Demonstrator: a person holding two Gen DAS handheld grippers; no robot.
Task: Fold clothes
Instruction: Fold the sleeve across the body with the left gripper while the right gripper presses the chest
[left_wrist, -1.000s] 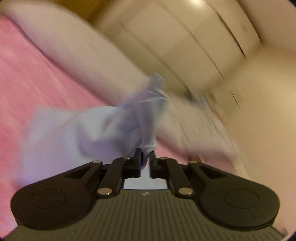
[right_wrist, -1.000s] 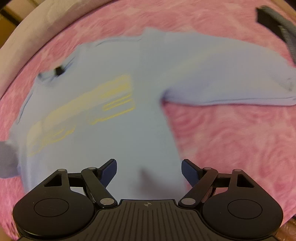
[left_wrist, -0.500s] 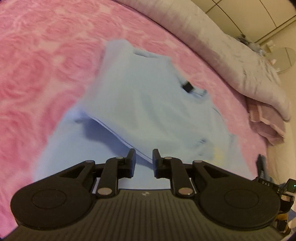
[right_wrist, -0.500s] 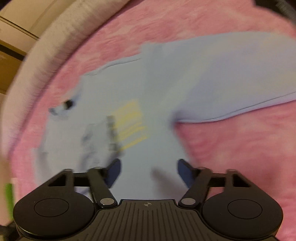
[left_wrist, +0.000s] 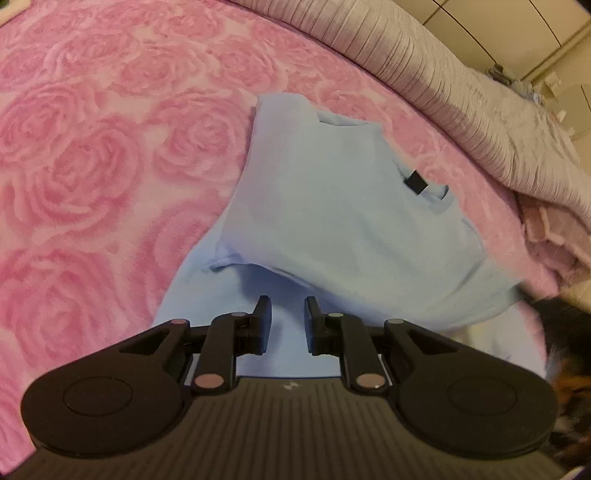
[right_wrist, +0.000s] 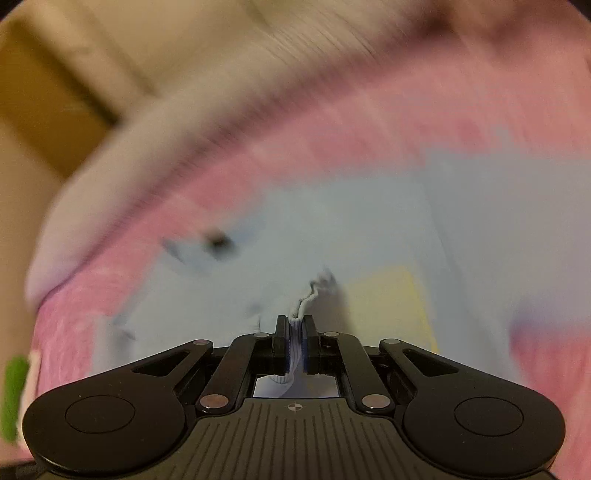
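Two grippers work over a pale blue cotton T-shirt (left_wrist: 343, 221) lying on a pink rose-patterned bed cover (left_wrist: 92, 166). The left gripper (left_wrist: 287, 308) hovers with fingers slightly parted, nothing between them, the shirt's folded-over edge just ahead. The right gripper (right_wrist: 294, 325) has just closed its fingers, pinching a bunched shirt fold; its view is heavily blurred, the yellow print (right_wrist: 388, 302) beyond barely legible.

Left wrist view looked steeply down, close over the shirt (left_wrist: 343, 206) on the bed (left_wrist: 92, 166). Right wrist view, blurred, faced the same shirt (right_wrist: 332, 229) lower, toward its collar.
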